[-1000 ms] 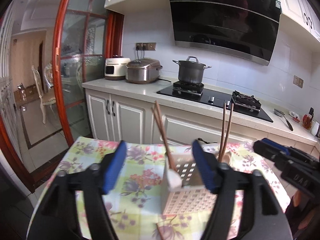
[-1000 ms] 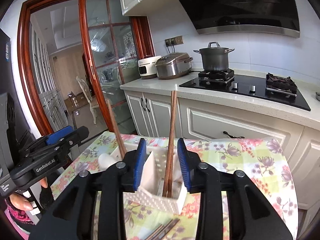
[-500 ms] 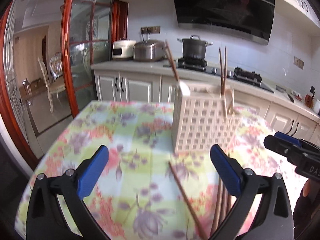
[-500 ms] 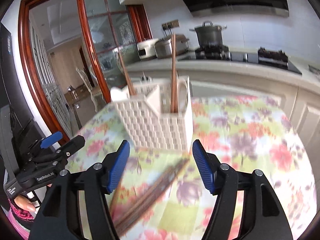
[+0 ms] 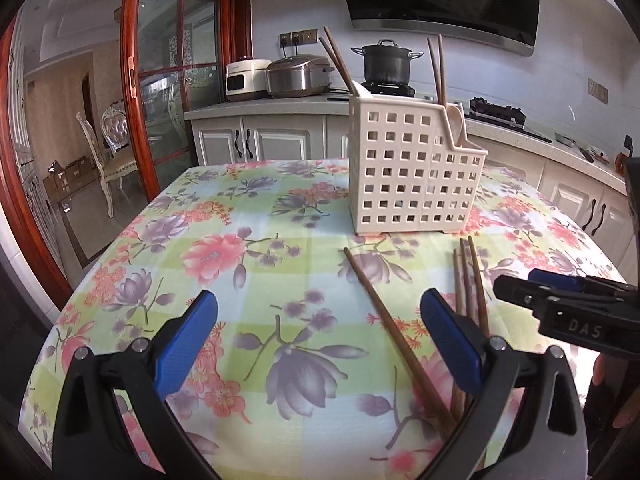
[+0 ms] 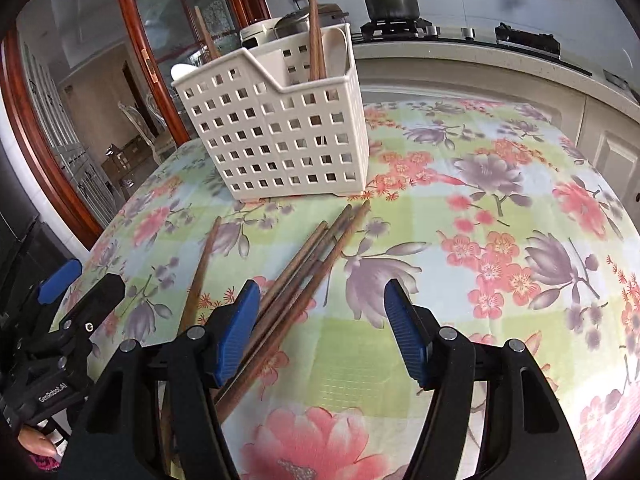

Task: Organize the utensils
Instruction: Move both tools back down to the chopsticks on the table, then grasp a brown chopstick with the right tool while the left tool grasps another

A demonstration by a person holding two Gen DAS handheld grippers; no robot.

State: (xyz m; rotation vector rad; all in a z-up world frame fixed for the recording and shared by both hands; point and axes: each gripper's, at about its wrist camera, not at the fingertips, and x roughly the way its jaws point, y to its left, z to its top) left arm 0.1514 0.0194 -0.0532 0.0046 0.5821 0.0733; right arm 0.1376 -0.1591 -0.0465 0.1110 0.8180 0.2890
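Observation:
A cream perforated utensil holder (image 5: pixel 412 168) stands on the floral tablecloth, also in the right wrist view (image 6: pixel 280 136). It holds upright brown chopsticks (image 5: pixel 436 68) and a white spoon (image 6: pixel 182 72). Several loose chopsticks (image 6: pixel 304 276) lie on the cloth in front of it, and a single one (image 5: pixel 384 316) lies apart to their left. My left gripper (image 5: pixel 320 344) is open and empty above the cloth, with the single chopstick between its fingers. My right gripper (image 6: pixel 324 328) is open and empty, its left finger over the loose bundle.
The table (image 6: pixel 520 208) is round with edges falling off near both grippers. A kitchen counter (image 5: pixel 280 104) with rice cookers, a pot and a stove runs behind. A glass door with red frame (image 5: pixel 132 80) is on the left.
Both grippers have pulled back from the holder and dropped low toward the table's near side. The right gripper's jaws opened wider. The loose chopsticks now lie right under the fingers.

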